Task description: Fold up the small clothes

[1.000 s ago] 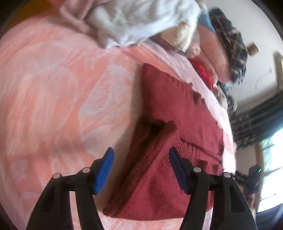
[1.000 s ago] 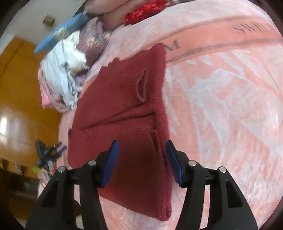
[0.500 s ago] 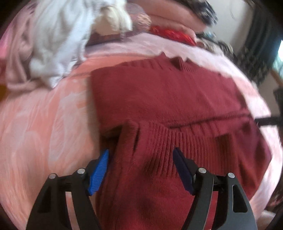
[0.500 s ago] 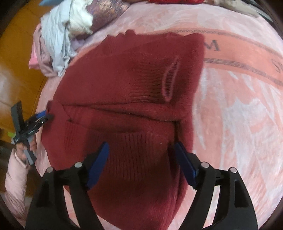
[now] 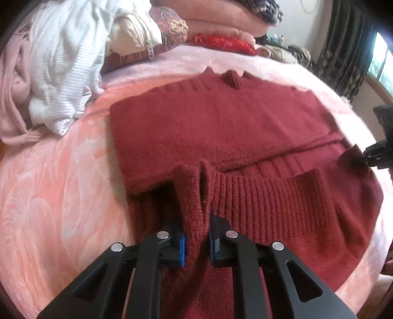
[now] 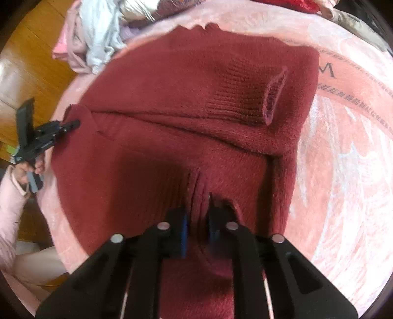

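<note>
A dark red knit sweater [image 5: 221,122] lies flat on a pink blanket [image 5: 49,196], collar [image 5: 232,78] at the far side. My left gripper [image 5: 196,220] is shut on a pinched ridge of its ribbed hem near the left corner. In the right wrist view, my right gripper [image 6: 197,220] is likewise shut on a raised fold of the sweater [image 6: 172,81], whose sleeve cuff [image 6: 273,98] lies folded across the body. Each view shows the other gripper at the sweater's edge: the right gripper [image 5: 378,152] and the left gripper [image 6: 49,132], held by a hand [image 6: 29,169].
A heap of white and pink clothes [image 5: 61,61] lies at the blanket's far left, with pillows and folded blankets [image 5: 221,22] behind the sweater. A dark curtain [image 5: 343,49] hangs at the far right. Wooden floor [image 6: 29,61] shows beyond the bed's edge.
Both grippers swung round to face the sweater's hem, came down onto it and closed from wide open onto folds of knit. The cloth now bunches up between each pair of pads.
</note>
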